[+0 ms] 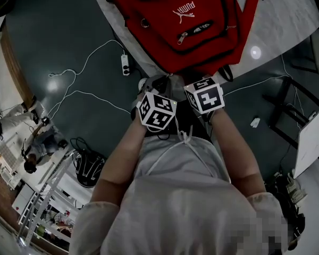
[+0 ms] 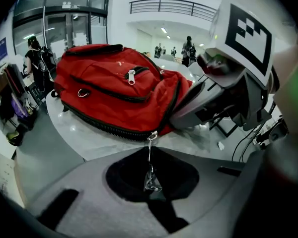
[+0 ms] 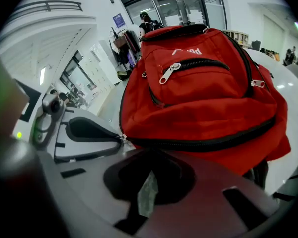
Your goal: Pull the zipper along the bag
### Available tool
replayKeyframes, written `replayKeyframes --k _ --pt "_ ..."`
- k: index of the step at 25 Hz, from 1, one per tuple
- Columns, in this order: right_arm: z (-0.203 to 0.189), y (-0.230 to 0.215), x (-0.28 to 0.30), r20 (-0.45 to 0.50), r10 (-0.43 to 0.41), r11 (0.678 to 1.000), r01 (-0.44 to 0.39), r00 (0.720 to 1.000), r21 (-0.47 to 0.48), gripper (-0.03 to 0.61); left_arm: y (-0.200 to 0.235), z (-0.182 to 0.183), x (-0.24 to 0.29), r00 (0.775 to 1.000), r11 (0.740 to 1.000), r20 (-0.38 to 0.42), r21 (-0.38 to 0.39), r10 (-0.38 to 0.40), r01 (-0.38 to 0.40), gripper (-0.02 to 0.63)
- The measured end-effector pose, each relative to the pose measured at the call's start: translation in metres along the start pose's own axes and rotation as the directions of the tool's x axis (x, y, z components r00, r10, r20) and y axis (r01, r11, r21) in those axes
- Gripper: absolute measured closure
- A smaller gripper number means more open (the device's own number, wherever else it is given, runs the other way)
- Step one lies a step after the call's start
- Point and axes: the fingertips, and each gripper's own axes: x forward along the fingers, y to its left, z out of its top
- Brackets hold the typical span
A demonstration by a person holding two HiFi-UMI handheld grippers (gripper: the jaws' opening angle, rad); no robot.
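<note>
A red backpack (image 1: 181, 20) lies on a white round table (image 1: 276, 25), its bottom edge towards me. A black main zipper (image 2: 104, 128) runs along its side to a metal slider (image 2: 152, 135). My left gripper (image 2: 150, 155) is shut on the slider's thin metal pull (image 2: 150, 180), which runs taut from the slider into the jaws. My right gripper (image 3: 149, 157) is shut on a thin grey strip (image 3: 148, 195) at the bag's bottom edge. In the head view, the left gripper (image 1: 160, 81) and the right gripper (image 1: 199, 76) sit side by side at that edge.
The front pocket zipper (image 1: 182, 37) on the bag is shut. A power strip (image 1: 125, 64) and white cables lie on the dark floor left of the table. A dark chair frame (image 1: 287, 110) stands at the right. People (image 2: 37, 58) stand far off.
</note>
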Motion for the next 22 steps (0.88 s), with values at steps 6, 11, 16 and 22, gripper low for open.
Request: replayKeyframes --k 6,11,16,22 --pt "0.0 0.001 0.001 -0.006 -0.085 0.994 0.085 0.996 -0.062 0.552 0.003 -0.001 -0.002 0.998 0.998 -0.011 0.012 -0.064 0.064 0.581" --pt "0.002 0.004 0.0 -0.031 -0.115 0.992 0.113 0.993 -0.063 0.552 0.024 -0.005 -0.005 0.999 0.998 -0.004 -0.017 -0.052 0.052 0.581" --pt "0.002 0.003 0.001 -0.049 -0.134 0.99 0.132 0.99 -0.053 0.552 0.041 -0.004 -0.006 0.999 0.999 0.017 -0.005 -0.04 0.04 0.581" --pt "0.001 0.003 0.002 -0.074 -0.165 0.986 0.161 0.984 -0.05 0.552 0.064 -0.004 -0.009 0.999 0.999 0.03 0.019 -0.034 0.033 0.58"
